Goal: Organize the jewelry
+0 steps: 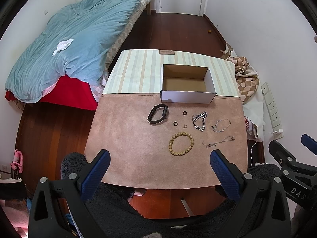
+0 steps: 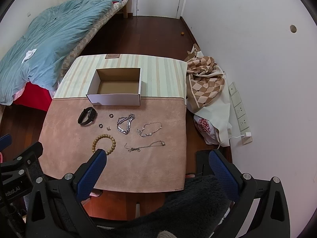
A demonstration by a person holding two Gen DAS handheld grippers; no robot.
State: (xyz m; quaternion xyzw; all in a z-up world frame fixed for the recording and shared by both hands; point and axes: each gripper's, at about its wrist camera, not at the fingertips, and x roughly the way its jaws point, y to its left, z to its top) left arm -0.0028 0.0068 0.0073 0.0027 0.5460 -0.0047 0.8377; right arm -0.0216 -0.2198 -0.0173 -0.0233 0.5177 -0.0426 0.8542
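Both grippers hover at the table's near edge, left gripper [image 1: 159, 161] and right gripper [image 2: 156, 159], jaws spread wide, gripping nothing. Just beyond lies the bead bracelet [image 1: 181, 143], then silver chain [image 1: 200, 122] and black band [image 1: 158, 113]. Farthest, the open box [image 1: 187, 97].

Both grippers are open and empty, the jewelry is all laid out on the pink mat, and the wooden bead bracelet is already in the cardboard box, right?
Not quite: the tan wooden bead bracelet lies on the pink suede mat, and the open white cardboard box holds nothing, as the left wrist view shows. The rest stands: left gripper and right gripper are open and empty.
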